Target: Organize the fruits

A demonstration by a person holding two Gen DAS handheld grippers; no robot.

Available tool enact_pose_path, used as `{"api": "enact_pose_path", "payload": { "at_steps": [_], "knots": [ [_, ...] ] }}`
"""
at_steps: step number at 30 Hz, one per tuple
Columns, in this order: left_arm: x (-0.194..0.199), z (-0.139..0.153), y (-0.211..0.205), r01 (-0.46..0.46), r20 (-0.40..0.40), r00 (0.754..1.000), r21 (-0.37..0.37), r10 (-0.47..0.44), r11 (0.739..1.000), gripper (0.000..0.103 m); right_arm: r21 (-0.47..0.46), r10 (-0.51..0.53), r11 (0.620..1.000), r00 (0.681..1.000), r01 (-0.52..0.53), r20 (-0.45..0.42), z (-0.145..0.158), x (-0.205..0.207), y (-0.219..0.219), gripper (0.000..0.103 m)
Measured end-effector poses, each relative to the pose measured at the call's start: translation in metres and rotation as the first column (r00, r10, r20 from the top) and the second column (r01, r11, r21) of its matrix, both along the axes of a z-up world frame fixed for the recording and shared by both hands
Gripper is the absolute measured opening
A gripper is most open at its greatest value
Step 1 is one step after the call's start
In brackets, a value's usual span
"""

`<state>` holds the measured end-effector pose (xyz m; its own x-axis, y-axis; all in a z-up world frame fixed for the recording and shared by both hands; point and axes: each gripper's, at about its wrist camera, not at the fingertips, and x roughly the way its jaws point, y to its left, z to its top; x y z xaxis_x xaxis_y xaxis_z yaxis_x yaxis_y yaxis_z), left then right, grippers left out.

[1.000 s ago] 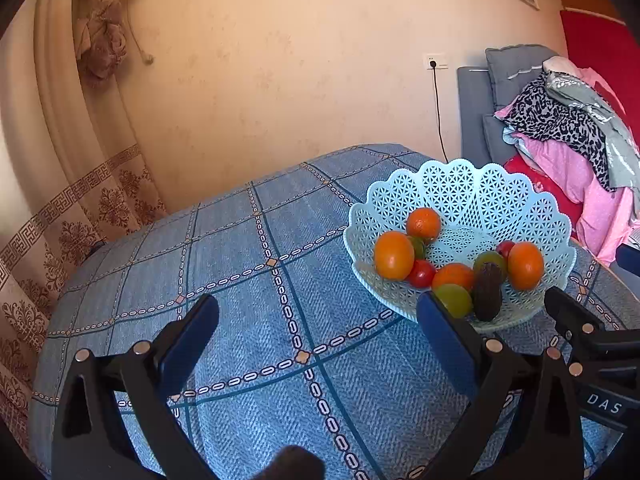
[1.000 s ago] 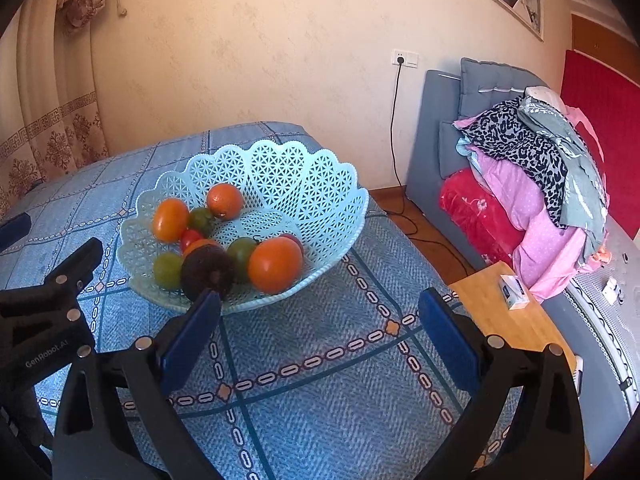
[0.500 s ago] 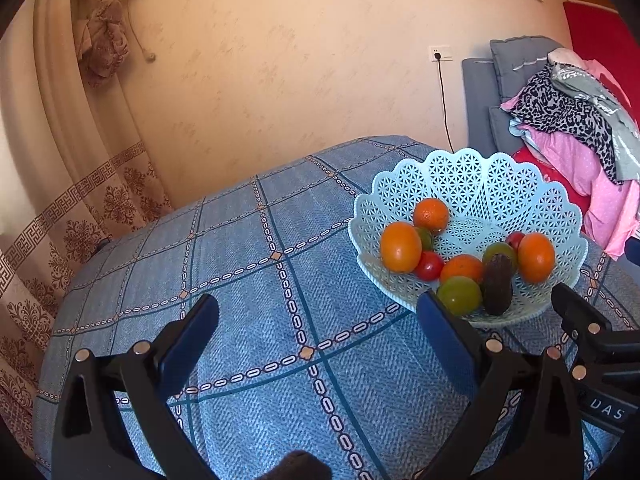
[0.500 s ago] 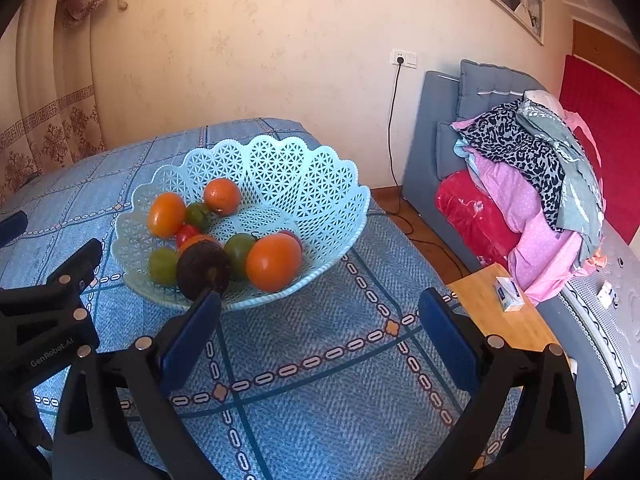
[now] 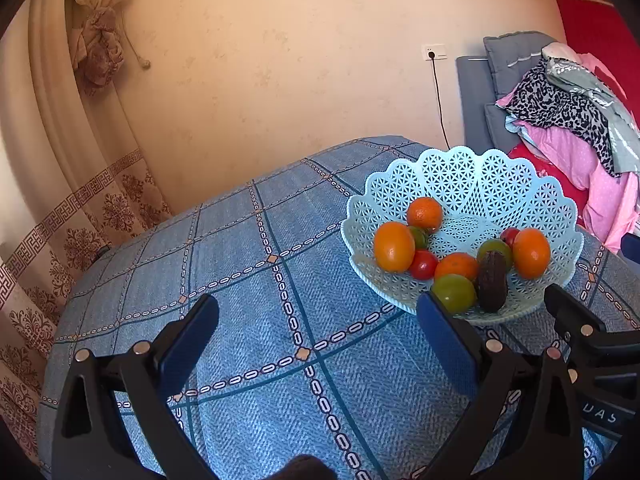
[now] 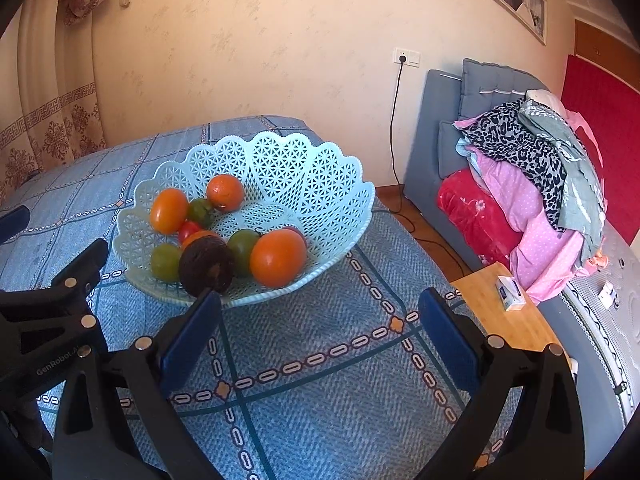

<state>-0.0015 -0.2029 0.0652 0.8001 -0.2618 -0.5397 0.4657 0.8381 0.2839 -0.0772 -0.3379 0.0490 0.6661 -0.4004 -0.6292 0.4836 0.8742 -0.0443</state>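
- We hold our left gripper [image 5: 318, 322] spread wide and empty above the blue checked cloth of the worktop [image 5: 248, 280], beside the pale blue lattice plastic basket [image 5: 472, 176].
- Our right gripper [image 6: 320, 316] is likewise spread and empty, just in front of that basket [image 6: 320, 168].
- Inside the basket lie round orange fruits [image 6: 277, 257], green ones [image 6: 165, 263], a small red one [image 6: 188, 229] and a dark brown avocado [image 6: 206, 266] near the front rim.
- Beyond the basket stands a grey sofa piled with clothes [image 6: 532, 168].
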Motion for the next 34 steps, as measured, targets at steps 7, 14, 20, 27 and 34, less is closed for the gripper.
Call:
{"api": "enact_pose_path", "payload": {
  "at_steps": [7,14,20,27,34],
  "knots": [
    [-0.002,0.001,-0.001,0.008,0.004,1.000,0.003,-0.008,1.000,0.098,0.002,-0.001,1.000,1.000,0.001,-0.001,-0.001,-0.001,0.000,0.100],
    [-0.003,0.003,-0.001,0.016,0.008,1.000,0.001,-0.016,1.000,0.098,0.003,-0.001,1.000,1.000,0.001,0.000,-0.001,-0.002,0.001,0.100],
    [-0.006,0.006,-0.001,0.021,0.026,0.999,0.000,-0.021,1.000,0.098,0.003,-0.004,1.000,1.000,0.004,0.001,0.000,-0.003,0.001,0.100],
    [-0.009,0.004,0.010,0.004,0.009,1.000,0.003,-0.004,1.000,0.098,0.013,-0.002,1.000,1.000,0.002,0.002,0.001,-0.009,0.004,0.100],
    [-0.004,-0.004,0.045,-0.076,-0.052,0.996,-0.001,0.076,0.997,0.098,0.042,0.059,0.997,0.998,-0.058,-0.014,-0.002,-0.006,0.023,0.100]
  ]
}}
